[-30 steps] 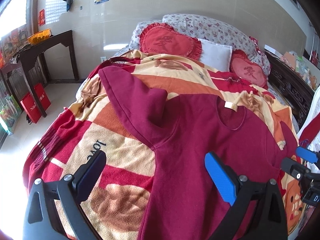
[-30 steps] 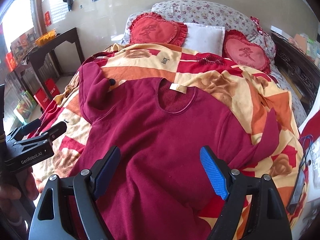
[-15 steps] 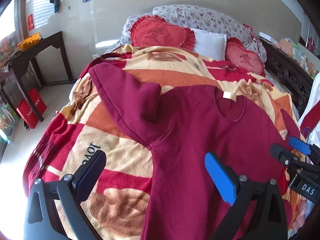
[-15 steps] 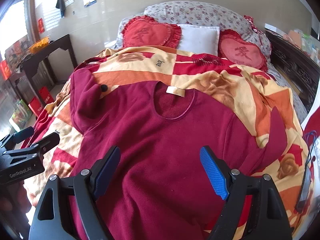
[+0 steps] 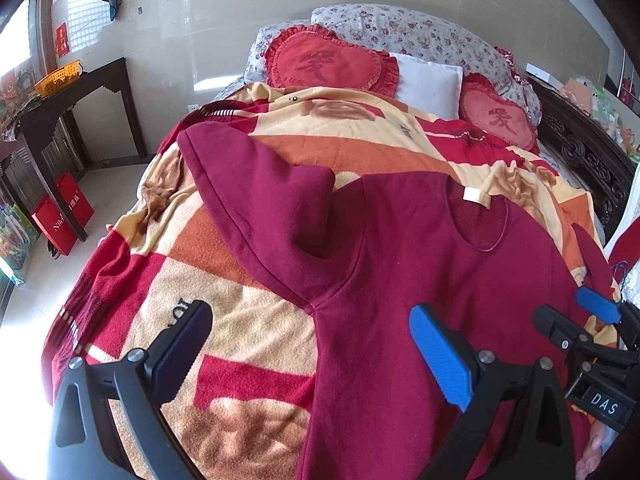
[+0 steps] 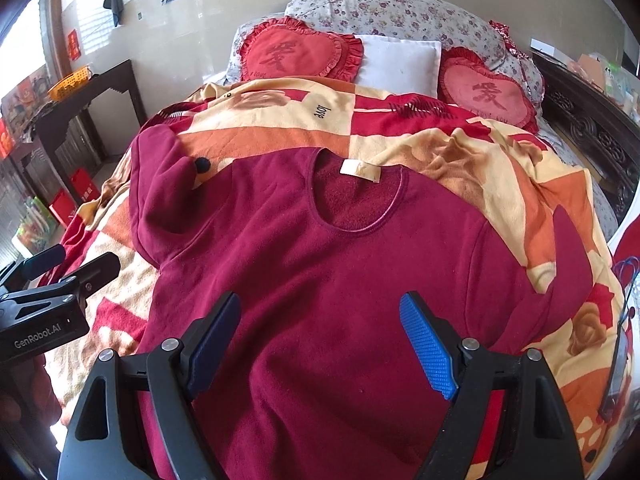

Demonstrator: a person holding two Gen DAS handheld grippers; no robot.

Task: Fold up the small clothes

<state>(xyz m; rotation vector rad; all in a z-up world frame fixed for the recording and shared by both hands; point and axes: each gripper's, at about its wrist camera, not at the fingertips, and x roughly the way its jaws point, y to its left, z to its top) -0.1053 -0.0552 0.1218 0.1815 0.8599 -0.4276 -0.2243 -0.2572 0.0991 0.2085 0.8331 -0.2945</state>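
A dark red long-sleeved top (image 5: pixel 420 264) lies flat on the bed, collar away from me, with a white label (image 6: pixel 359 170) at the neck. Its left sleeve (image 5: pixel 256 184) stretches up and away to the left. Its right sleeve (image 6: pixel 560 276) is bent near the bed's right edge. My left gripper (image 5: pixel 310 344) is open and empty above the top's left side seam. My right gripper (image 6: pixel 320 336) is open and empty above the middle of the top's body. Each gripper shows at the edge of the other's view.
A red, orange and cream blanket (image 5: pixel 248 320) covers the bed. Two red heart cushions (image 6: pixel 296 54) and a white pillow (image 6: pixel 396 60) lie at the head. A dark side table (image 5: pixel 72 92) stands left, a carved dark bed frame (image 6: pixel 592 132) right. A phone (image 6: pixel 618 368) lies at the right edge.
Both grippers have moved a little towards the bed head above the top, both staying open. The top has not moved.
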